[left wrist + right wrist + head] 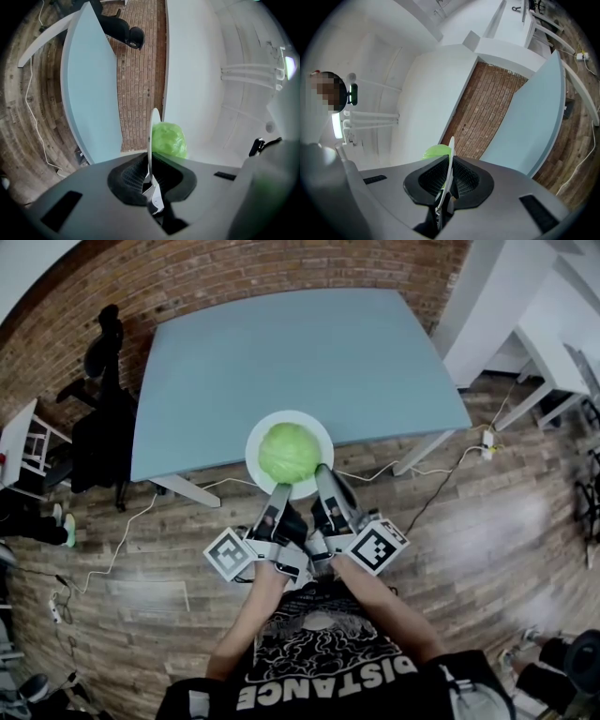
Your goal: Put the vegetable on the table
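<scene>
Left gripper (279, 493) and right gripper (324, 476): both pinched narrow on near rim of plate (322, 427), 1 per side. Cabbage (289, 453) sits mid-plate, straight ahead of your 2 grippers, equally near each hand. Plate straddles near edge of table (300, 352); contact unclear. Next, likely: push forward, keep it level, or cabbage may roll

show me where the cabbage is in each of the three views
Head view: the cabbage is at centre, on the plate, overlapping the near edge of the blue table.
Left gripper view: cabbage at centre, just right of the edge-on plate.
Right gripper view: cabbage at lower centre, left of the plate, partly hidden.
Shared landmark: the blue table, upper centre in the head view, left and right in the gripper views.
</scene>
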A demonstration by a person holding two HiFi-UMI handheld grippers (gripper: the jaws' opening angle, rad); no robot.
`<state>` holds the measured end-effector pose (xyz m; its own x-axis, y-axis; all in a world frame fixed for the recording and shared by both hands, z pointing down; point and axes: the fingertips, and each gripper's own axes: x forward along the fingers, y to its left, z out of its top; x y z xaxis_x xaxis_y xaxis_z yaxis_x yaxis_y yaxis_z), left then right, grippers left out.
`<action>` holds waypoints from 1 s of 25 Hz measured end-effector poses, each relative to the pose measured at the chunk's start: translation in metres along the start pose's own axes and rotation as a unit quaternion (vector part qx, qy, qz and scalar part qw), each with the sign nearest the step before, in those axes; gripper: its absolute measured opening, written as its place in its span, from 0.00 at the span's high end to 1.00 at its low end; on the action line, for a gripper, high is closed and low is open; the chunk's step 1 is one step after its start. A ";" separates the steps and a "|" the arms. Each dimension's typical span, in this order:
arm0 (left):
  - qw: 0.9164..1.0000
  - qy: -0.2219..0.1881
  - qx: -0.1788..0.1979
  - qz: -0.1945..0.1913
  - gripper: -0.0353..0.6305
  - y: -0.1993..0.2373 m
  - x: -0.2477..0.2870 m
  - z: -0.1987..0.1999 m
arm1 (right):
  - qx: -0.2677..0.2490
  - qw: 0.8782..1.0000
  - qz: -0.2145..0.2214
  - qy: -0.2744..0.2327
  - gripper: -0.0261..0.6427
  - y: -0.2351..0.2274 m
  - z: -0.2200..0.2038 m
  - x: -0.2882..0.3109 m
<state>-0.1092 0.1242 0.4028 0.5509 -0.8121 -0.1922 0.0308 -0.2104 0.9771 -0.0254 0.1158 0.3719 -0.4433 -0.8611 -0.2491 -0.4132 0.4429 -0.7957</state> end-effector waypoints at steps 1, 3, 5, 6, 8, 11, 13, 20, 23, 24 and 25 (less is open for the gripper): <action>1.000 0.000 -0.001 -0.001 0.91 0.000 -0.001 0.002 | 0.001 1.000 -0.001 -0.002 0.92 0.000 0.000 0.000; 1.000 0.000 -0.002 -0.002 0.91 0.001 -0.002 0.005 | 0.002 1.000 -0.004 -0.005 0.92 -0.001 0.000 -0.001; 1.000 0.001 -0.004 -0.003 0.91 0.001 -0.004 0.007 | 0.002 1.000 -0.007 -0.006 0.92 -0.001 -0.004 0.001; 1.000 0.001 -0.005 -0.004 0.91 0.001 -0.004 0.008 | 0.001 1.000 -0.008 -0.005 0.92 0.000 -0.007 0.003; 1.000 0.001 -0.009 -0.007 0.91 0.001 -0.005 0.008 | -0.001 1.000 -0.011 -0.002 0.92 0.000 -0.010 0.004; 1.000 -0.001 -0.011 -0.006 0.91 0.002 -0.006 0.009 | -0.003 1.000 -0.009 0.001 0.92 0.000 -0.012 0.006; 1.000 -0.004 -0.011 -0.005 0.91 0.003 -0.006 0.010 | -0.003 1.000 -0.006 0.002 0.92 0.000 -0.013 0.007; 1.000 -0.005 -0.010 -0.004 0.91 0.009 -0.006 0.014 | 0.001 1.000 -0.005 0.001 0.92 -0.005 -0.017 0.009; 1.000 -0.004 -0.008 -0.003 0.91 0.012 -0.003 0.018 | 0.001 1.000 -0.007 0.001 0.92 -0.010 -0.018 0.013; 1.000 -0.004 -0.009 -0.002 0.91 0.013 -0.002 0.019 | 0.002 1.000 -0.006 0.001 0.92 -0.011 -0.018 0.015; 1.000 -0.004 -0.009 -0.001 0.91 0.014 0.000 0.020 | 0.003 1.000 -0.006 0.001 0.92 -0.012 -0.017 0.017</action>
<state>-0.1253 0.1108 0.4143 0.5446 -0.8160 -0.1940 0.0459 -0.2020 0.9783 -0.0419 0.1004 0.3868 -0.4402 -0.8654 -0.2392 -0.4134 0.4319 -0.8016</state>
